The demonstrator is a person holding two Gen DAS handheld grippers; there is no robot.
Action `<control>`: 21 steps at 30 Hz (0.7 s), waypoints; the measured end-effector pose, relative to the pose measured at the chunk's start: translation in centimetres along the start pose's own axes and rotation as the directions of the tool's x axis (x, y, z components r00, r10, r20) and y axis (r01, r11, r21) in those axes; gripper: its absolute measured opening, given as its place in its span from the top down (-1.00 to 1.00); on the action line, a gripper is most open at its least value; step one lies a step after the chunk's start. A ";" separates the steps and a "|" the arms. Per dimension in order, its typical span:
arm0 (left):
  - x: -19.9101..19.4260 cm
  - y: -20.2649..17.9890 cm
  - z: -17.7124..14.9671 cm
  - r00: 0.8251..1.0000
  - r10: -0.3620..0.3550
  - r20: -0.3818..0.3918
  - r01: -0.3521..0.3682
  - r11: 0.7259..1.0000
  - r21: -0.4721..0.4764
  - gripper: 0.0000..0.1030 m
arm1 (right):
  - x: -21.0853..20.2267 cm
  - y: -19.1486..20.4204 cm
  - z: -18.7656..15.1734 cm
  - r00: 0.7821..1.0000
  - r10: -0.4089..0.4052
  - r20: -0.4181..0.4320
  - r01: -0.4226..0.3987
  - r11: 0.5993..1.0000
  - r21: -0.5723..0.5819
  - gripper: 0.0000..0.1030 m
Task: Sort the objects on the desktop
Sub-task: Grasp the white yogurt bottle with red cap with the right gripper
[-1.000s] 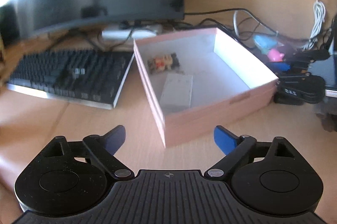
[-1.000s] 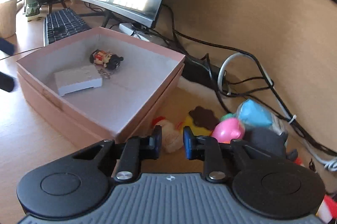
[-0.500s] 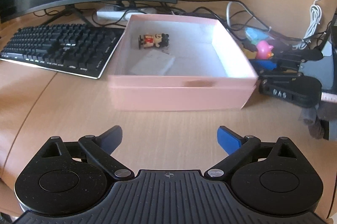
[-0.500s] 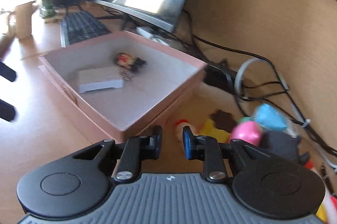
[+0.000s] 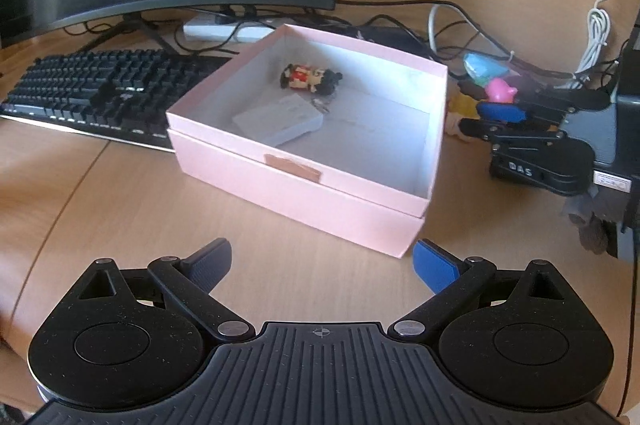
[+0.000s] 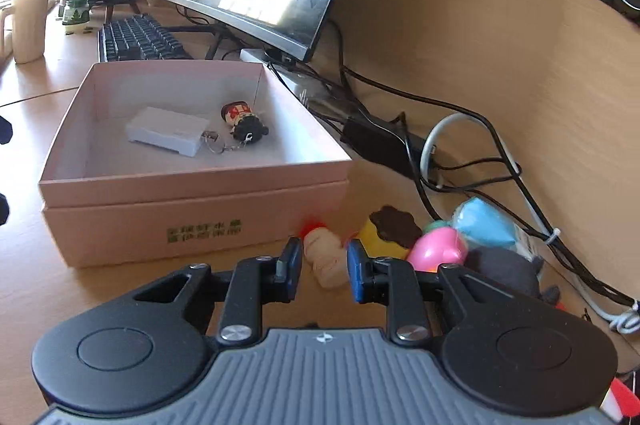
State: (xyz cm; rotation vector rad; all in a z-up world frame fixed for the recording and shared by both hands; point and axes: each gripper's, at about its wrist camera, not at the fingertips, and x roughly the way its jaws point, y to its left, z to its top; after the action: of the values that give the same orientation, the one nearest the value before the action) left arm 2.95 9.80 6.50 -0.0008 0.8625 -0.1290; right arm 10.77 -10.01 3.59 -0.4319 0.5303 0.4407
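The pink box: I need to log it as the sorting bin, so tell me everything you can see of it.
The pink box looks like cardboard: an open, white-lined tray nested in a slightly wider pink base, with green printing on one side and a brownish tape patch on another. It sits flat on the wooden desk, between the keyboard and a pile of small toys. Inside lie a white rectangular case and a figurine keychain. Neither claw touches it.
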 end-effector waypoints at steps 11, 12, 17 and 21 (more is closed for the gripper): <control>0.4 0.8 1.3 0.993 -0.114 0.011 0.114 0.993 -0.012 -0.95 | 2.9 0.0 -0.2 0.995 -0.047 -0.086 0.046 0.999 -0.009 0.54; 0.7 0.4 1.4 0.991 -0.135 0.009 0.135 0.991 -0.012 -0.95 | 2.4 -0.1 -0.4 0.995 -0.055 -0.086 0.055 0.998 -0.003 0.53; 2.1 -2.4 2.1 0.975 -0.220 0.020 0.220 0.976 -0.004 -0.95 | -3.0 -1.1 -0.4 0.995 -0.096 -0.023 0.097 0.994 0.052 0.53; 3.4 -5.2 2.8 0.969 -0.245 0.043 0.245 0.969 -0.004 -0.97 | -7.9 -1.9 -1.7 0.993 -0.120 -0.012 0.121 0.989 0.091 0.53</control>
State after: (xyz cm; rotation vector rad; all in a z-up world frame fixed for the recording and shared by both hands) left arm 6.63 4.11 5.99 -0.1186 0.8180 -0.3559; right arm 4.93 -14.72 7.25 -0.3755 0.5254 0.2981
